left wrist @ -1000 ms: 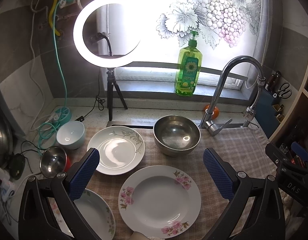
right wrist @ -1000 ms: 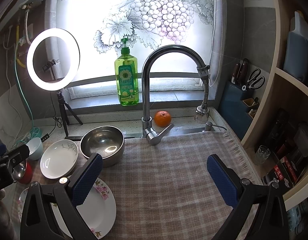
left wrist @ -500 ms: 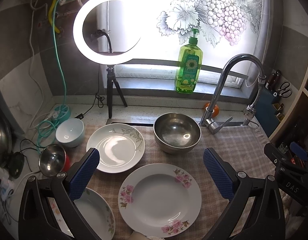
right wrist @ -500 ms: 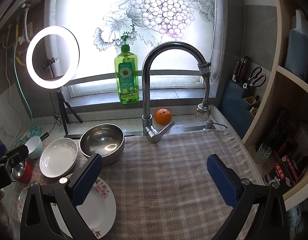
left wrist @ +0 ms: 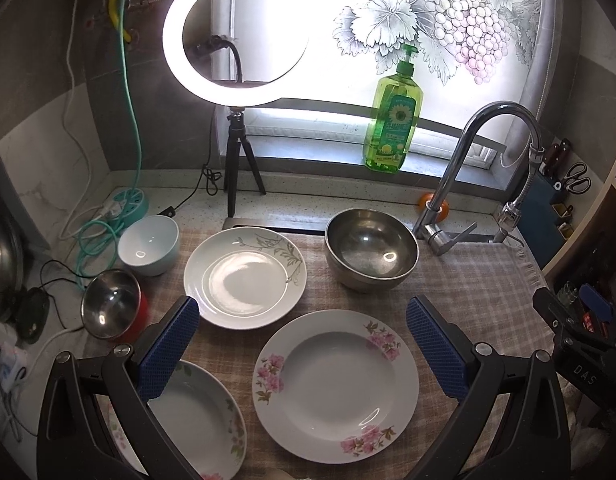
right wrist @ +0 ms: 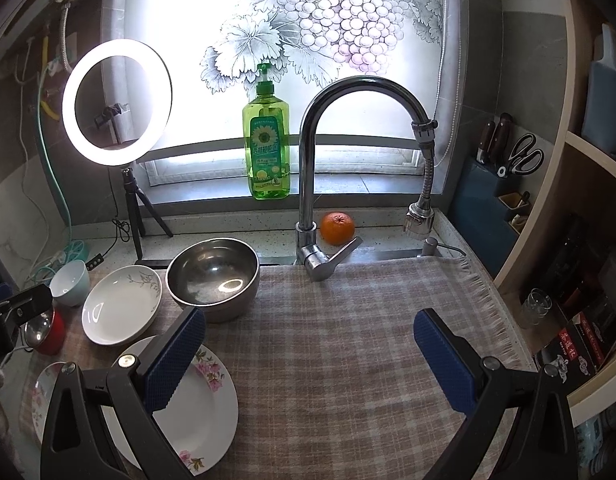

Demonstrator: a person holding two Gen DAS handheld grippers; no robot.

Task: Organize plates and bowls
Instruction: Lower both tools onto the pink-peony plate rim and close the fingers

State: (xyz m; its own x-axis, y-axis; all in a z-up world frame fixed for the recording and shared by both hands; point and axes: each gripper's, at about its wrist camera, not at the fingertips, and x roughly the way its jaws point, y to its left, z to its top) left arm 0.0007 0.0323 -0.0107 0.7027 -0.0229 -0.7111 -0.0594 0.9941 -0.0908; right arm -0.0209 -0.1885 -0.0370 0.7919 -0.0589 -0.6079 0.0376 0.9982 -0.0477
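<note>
Pink-flowered plate (left wrist: 336, 386): glazed, slippery, breakable; lies flat on the checked cloth (right wrist: 348, 340) over the worktop; best taken by the rim.
Left hand-held gripper (left wrist: 303, 348): held wide, empty, above it.
Right hand-held gripper (right wrist: 308, 356): wide, empty.

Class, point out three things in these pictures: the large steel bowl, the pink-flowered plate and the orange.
large steel bowl (left wrist: 371, 250), left wrist view, on its inner floor.
pink-flowered plate (left wrist: 336, 384), left wrist view, on its bare centre well.
orange (right wrist: 337, 228), right wrist view, on its front skin.

pink-flowered white plate (left wrist: 336, 386) | grey-sprigged white plate (left wrist: 245, 277) | steel bowl (left wrist: 371, 249) | beige checked cloth (right wrist: 348, 344) | blue fingers (left wrist: 169, 346)
</note>
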